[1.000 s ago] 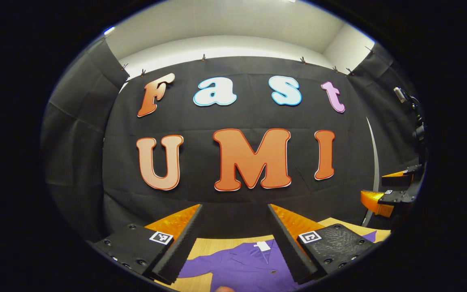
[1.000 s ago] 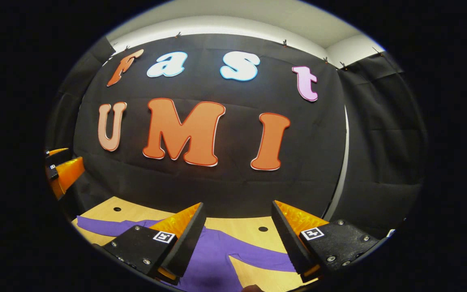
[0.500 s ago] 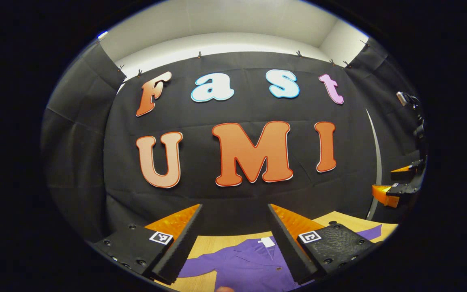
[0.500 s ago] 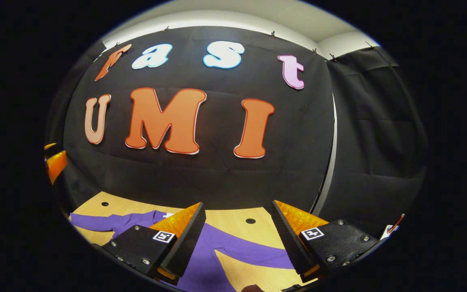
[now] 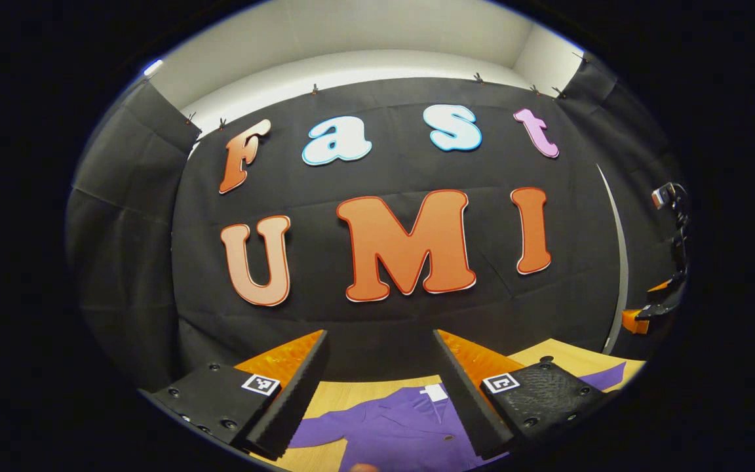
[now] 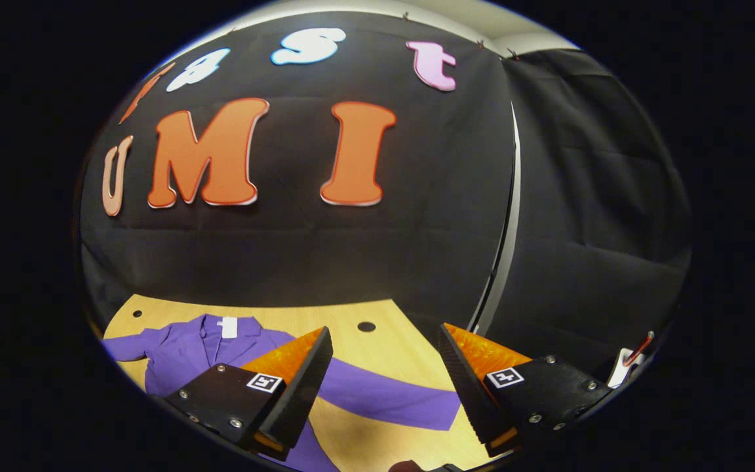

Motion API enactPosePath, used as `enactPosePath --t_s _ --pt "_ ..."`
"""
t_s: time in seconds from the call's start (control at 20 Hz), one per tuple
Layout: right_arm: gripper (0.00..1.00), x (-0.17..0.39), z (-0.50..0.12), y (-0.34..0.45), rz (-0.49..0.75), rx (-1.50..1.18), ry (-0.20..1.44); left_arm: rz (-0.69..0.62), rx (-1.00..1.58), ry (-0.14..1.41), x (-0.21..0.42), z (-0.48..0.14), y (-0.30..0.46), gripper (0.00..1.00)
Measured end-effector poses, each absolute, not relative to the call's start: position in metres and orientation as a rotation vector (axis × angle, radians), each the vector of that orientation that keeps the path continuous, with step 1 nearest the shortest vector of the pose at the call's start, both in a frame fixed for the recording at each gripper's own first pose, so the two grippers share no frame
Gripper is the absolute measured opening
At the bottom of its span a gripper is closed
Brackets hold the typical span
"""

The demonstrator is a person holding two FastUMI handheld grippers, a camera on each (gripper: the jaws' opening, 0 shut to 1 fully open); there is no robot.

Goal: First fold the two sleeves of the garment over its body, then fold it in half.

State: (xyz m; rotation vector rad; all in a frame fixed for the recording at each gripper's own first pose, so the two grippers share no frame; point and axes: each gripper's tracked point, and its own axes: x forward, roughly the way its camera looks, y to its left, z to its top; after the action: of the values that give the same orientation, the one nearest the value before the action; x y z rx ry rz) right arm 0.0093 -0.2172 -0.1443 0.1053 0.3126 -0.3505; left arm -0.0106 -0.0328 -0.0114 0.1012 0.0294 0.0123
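Since a second ago the right claw (image 6: pixel 384 387) has swung to its own right and tipped downward, so more tabletop and shirt show beneath it, while the left claw (image 5: pixel 377 387) has hardly shifted. Both claws stand wide open and hold nothing, raised above the wooden tabletop (image 6: pixel 390 341). Between the right claw's fingers lies one sleeve (image 6: pixel 390 403) of the purple shirt (image 6: pixel 187 354), stretched flat away from the body, its long axis running crosswise to the claw, its cuff end close below and toward the right-hand finger. The shirt's body and collar, with a white neck label (image 6: pixel 229 326), lie to the left of that claw. In the left gripper view the shirt (image 5: pixel 390 429) lies face-up just below and ahead, collar toward the booth wall, the other sleeve (image 5: pixel 315 429) reaching left under the left-hand finger. The right claw looks nearer its sleeve, so that sleeve seems the likely first fold, carried leftward over the body. Neither sleeve is folded yet.
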Motion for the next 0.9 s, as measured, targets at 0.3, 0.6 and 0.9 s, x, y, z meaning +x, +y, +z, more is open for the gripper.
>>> enactPosePath --t_s 0.3,0.6,0.9 --pt "0.97 0.025 -0.204 -0.248 -0.366 0.154 0.468 0.011 0.117 0.103 -0.003 -0.034 -0.053 0.96" --pt "0.98 0.033 -0.272 -0.274 -0.393 0.272 0.69 0.037 0.144 0.139 0.003 -0.043 -0.061 0.96" --pt "0.98 0.027 -0.333 -0.3 -0.401 0.35 0.939 0.06 0.161 0.183 0.005 -0.055 -0.068 0.97"
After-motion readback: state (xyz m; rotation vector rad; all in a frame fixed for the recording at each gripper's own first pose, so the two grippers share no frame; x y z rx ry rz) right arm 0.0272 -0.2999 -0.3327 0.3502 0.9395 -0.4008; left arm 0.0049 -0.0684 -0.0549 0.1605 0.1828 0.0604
